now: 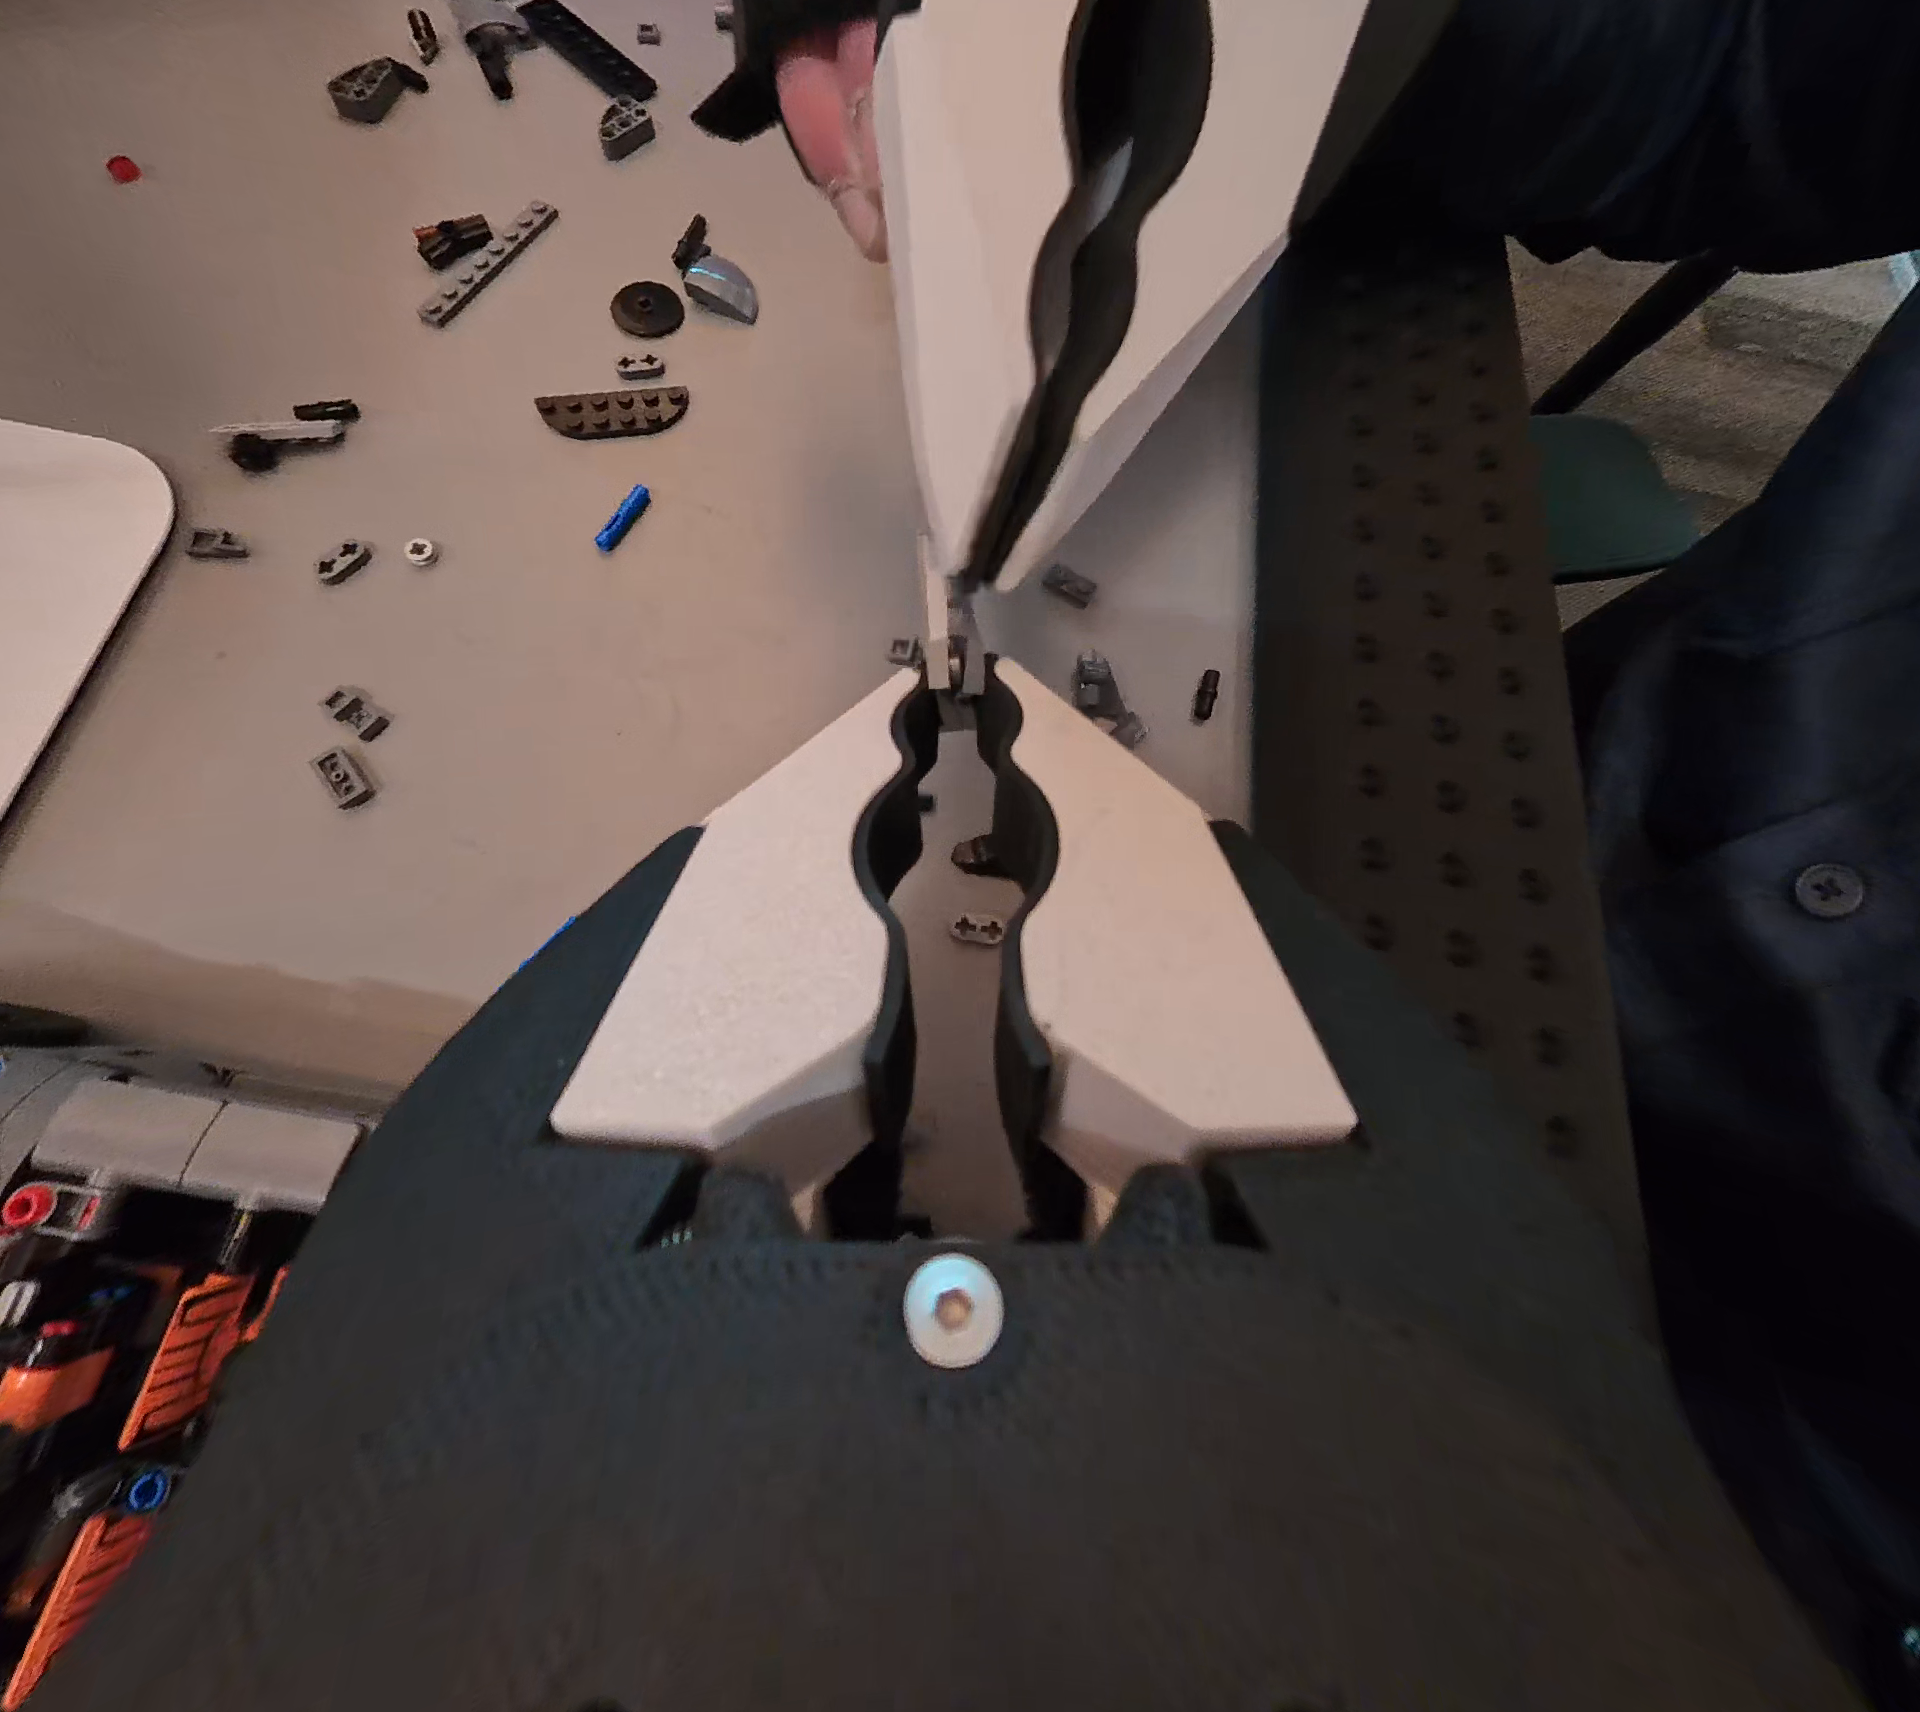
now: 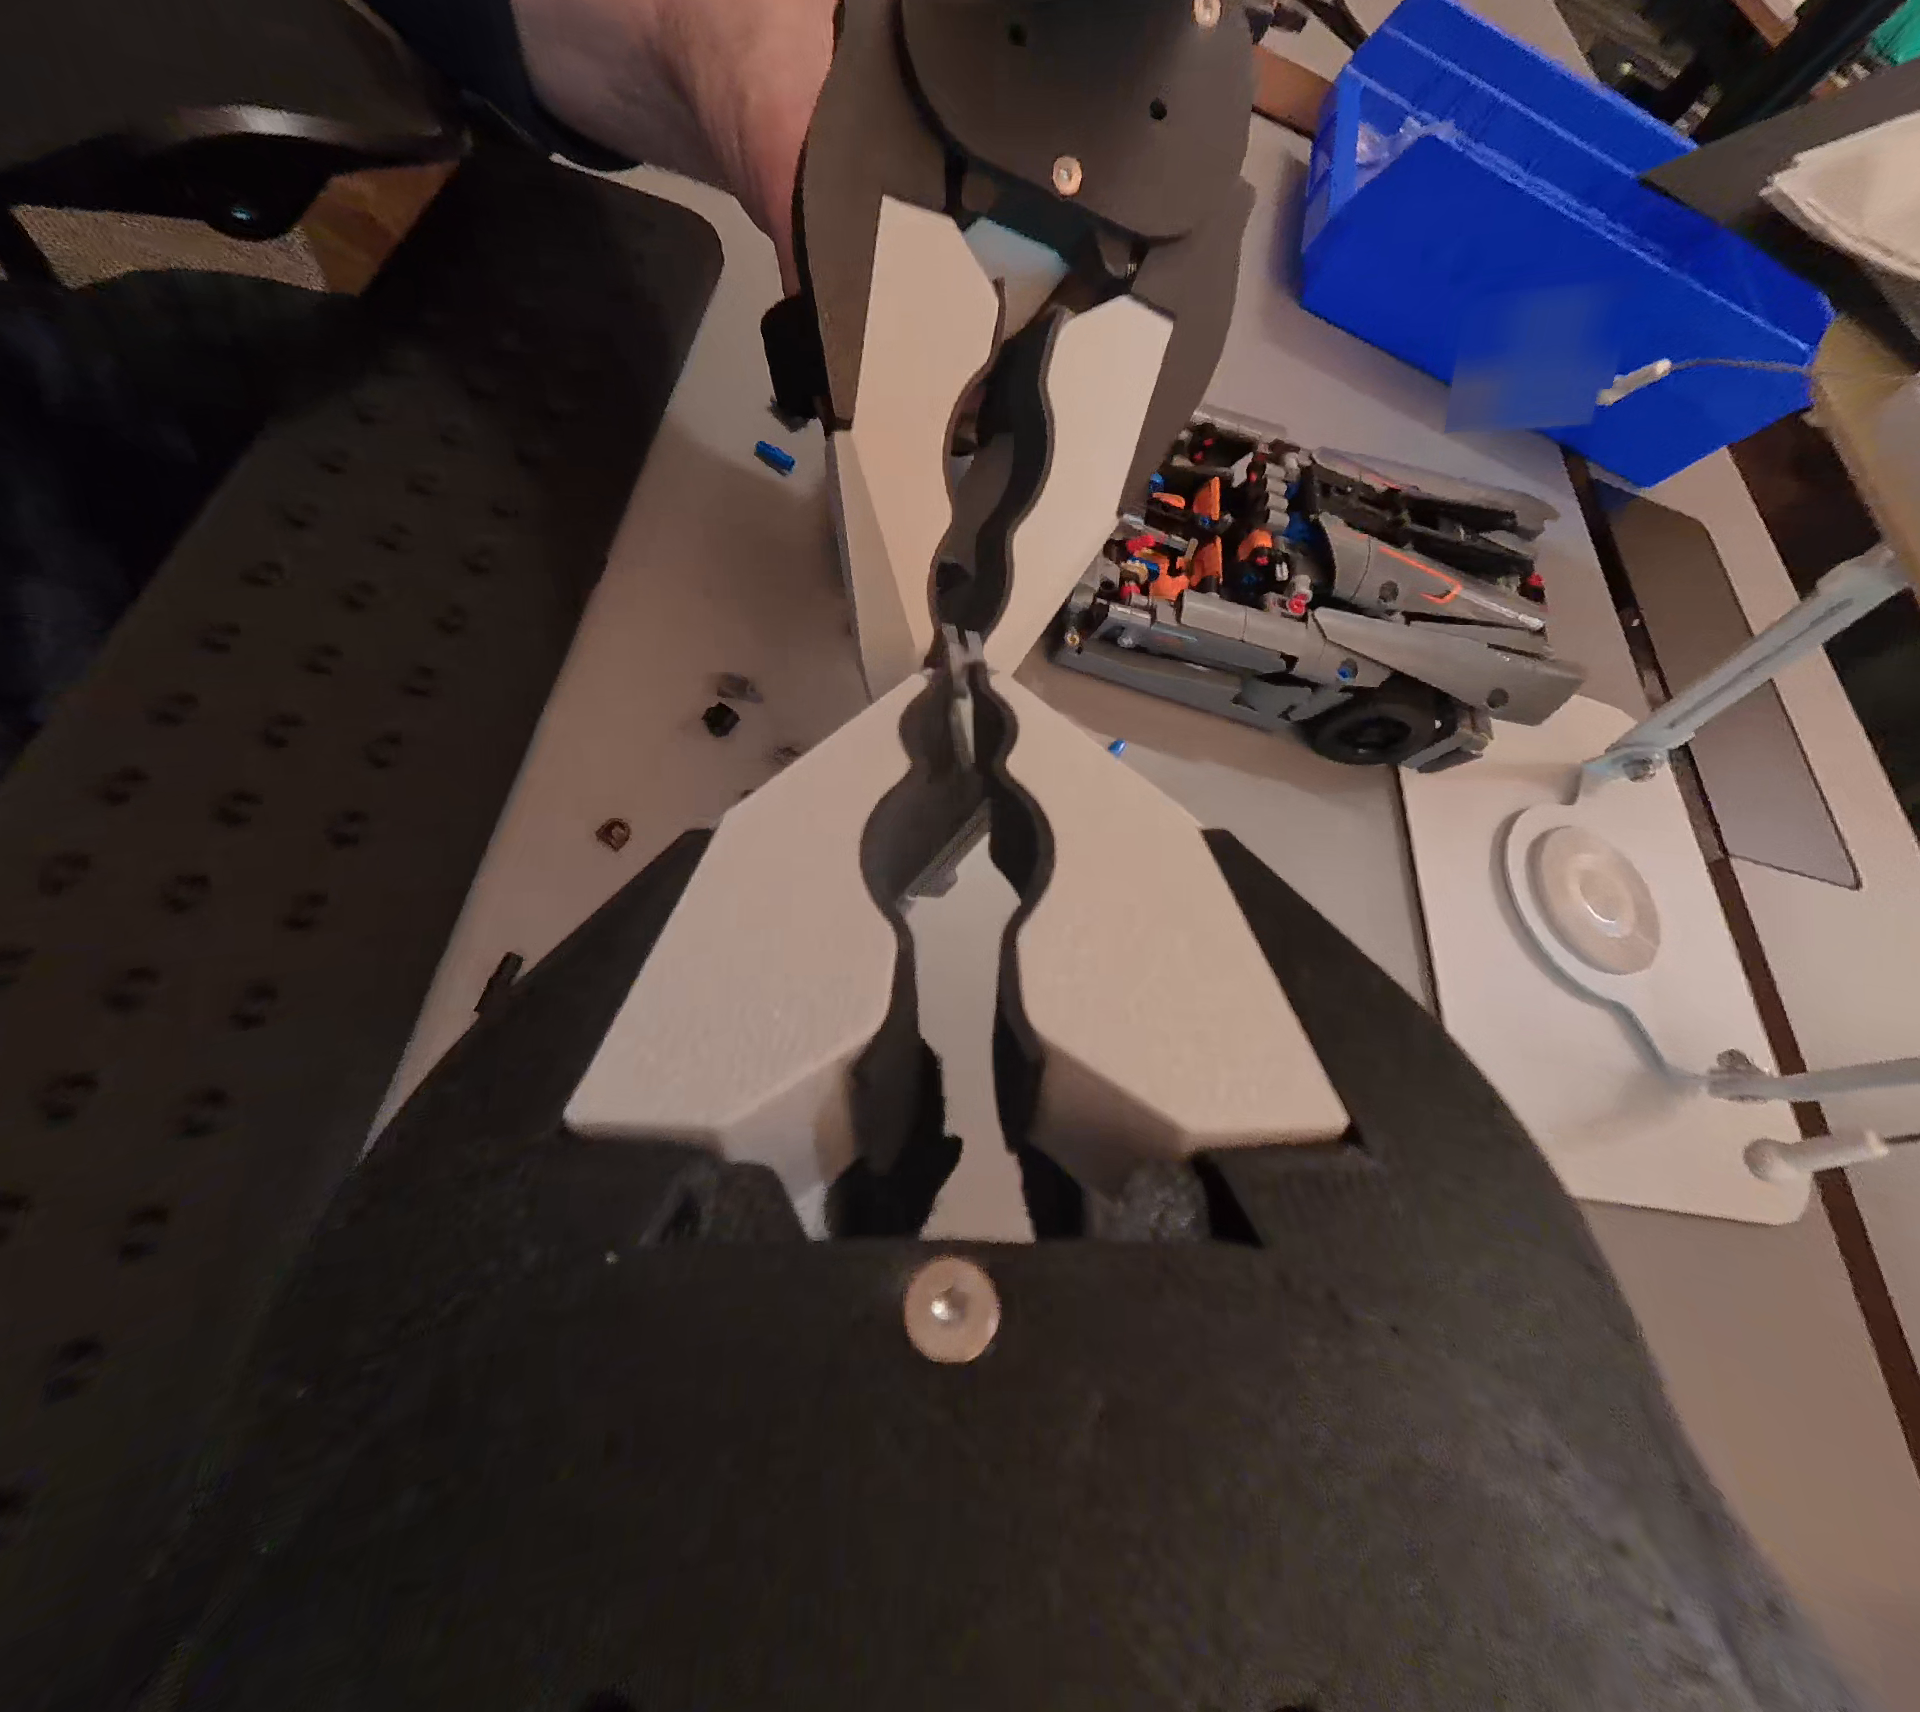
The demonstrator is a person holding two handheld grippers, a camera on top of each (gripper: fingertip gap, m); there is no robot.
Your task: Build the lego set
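My left gripper (image 1: 954,688) is shut on a small grey lego piece (image 1: 968,675). My right gripper (image 1: 966,573) comes down from above, tip to tip with it, and is shut on a thin grey lego plate (image 1: 941,623). The two pieces touch between the tips, above the table. In the right wrist view, the right gripper (image 2: 961,698) holds the grey plate (image 2: 961,727), and the left gripper (image 2: 961,623) meets it from the far side. The partly built grey and orange lego car (image 2: 1320,613) stands on the table to the right, and it also shows in the left wrist view (image 1: 114,1247).
Several loose grey, black, blue and red lego parts (image 1: 613,410) lie across the grey table. A blue bin (image 2: 1507,260) stands behind the car. A black perforated pad (image 1: 1423,623) runs along the table edge. A white tray corner (image 1: 62,540) and a stand's round base (image 2: 1590,904) sit nearby. Less than 4 cm separates the two grippers' tips.
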